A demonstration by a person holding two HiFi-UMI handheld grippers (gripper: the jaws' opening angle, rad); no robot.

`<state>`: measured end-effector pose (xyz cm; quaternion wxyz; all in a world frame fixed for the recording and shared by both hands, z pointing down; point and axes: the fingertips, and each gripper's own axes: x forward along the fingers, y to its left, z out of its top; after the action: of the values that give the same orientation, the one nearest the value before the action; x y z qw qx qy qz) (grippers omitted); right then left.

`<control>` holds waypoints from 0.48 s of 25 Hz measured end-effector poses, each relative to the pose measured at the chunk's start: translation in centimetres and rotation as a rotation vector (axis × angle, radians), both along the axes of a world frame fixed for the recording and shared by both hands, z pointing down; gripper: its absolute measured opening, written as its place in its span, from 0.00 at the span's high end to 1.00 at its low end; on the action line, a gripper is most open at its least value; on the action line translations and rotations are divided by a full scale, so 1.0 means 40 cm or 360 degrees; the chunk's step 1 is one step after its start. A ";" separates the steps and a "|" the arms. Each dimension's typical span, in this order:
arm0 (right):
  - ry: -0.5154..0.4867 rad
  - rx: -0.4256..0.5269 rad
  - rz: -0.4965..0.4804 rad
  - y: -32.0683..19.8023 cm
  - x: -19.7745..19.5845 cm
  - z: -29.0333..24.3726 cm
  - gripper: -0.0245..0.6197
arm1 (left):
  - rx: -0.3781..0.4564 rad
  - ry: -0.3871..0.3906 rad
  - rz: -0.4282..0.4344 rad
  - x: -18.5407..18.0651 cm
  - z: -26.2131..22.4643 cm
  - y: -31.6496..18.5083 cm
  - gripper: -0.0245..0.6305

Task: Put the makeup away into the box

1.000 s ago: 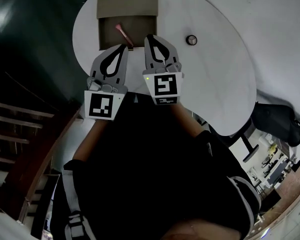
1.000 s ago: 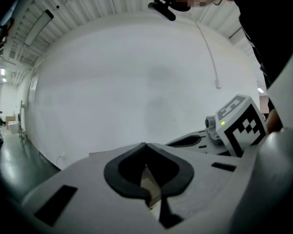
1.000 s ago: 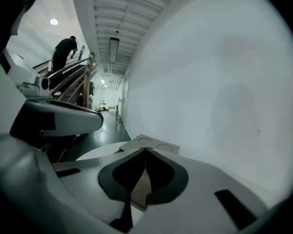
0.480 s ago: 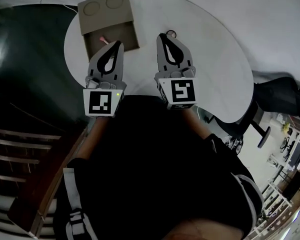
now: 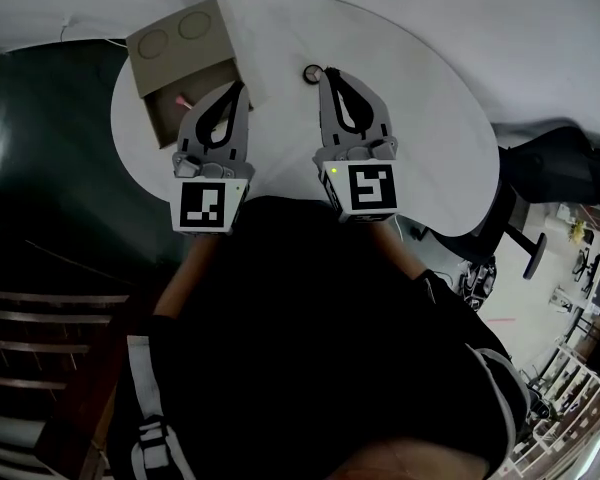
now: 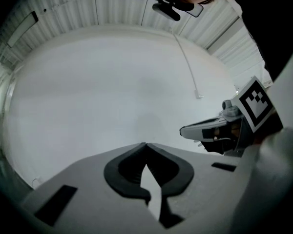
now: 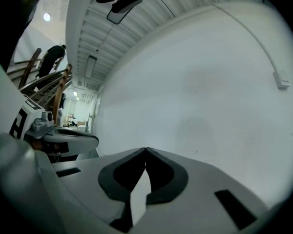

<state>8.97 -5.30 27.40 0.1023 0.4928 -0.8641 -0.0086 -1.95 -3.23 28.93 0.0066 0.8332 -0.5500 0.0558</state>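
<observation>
A brown cardboard box (image 5: 175,33) stands at the far left of the round white table (image 5: 430,138), and a pink makeup item (image 5: 179,100) lies in its open tray. A small dark round item (image 5: 311,72) sits on the table to the right of the box. My left gripper (image 5: 238,86) is shut and empty, its tips by the tray's right edge. My right gripper (image 5: 330,71) is shut and empty too, its tips just right of the round item. Both gripper views face a bare white wall past shut jaws: the left gripper (image 6: 146,144) and the right gripper (image 7: 145,149).
A black office chair (image 5: 570,178) stands right of the table. Wooden stairs (image 5: 40,318) and dark floor lie to the left. A person (image 7: 51,60) stands far off by the stairs in the right gripper view. Each gripper shows at the side of the other's view.
Both grippers have risen. The right one has moved away from the box's tray to beside the small round item. The box and table have slid left in the head view.
</observation>
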 end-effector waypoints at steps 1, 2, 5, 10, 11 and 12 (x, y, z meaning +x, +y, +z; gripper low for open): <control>0.0003 0.0000 0.0011 -0.008 0.010 0.001 0.93 | -0.0005 0.0002 0.0011 0.010 0.003 -0.009 0.95; 0.0008 -0.0002 0.0022 -0.015 0.020 0.004 0.93 | -0.0012 0.0002 0.0021 0.020 0.006 -0.018 0.95; 0.0026 -0.0010 0.0043 -0.036 0.044 0.014 0.93 | -0.0038 -0.0005 0.0052 0.047 0.019 -0.045 0.95; 0.0085 -0.0045 0.0039 -0.074 0.066 0.053 0.93 | -0.0088 -0.0007 0.0093 0.082 0.047 -0.088 0.95; 0.0106 -0.0052 0.0030 -0.082 0.068 0.062 0.93 | -0.0103 -0.0010 0.0097 0.087 0.053 -0.096 0.95; 0.0120 -0.0064 0.0022 -0.089 0.070 0.073 0.93 | -0.0119 -0.0018 0.0101 0.093 0.060 -0.103 0.95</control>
<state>11.77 -8.85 30.33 0.1447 0.4960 -0.8561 -0.0091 1.75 -7.36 31.35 0.0329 0.8491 -0.5210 0.0811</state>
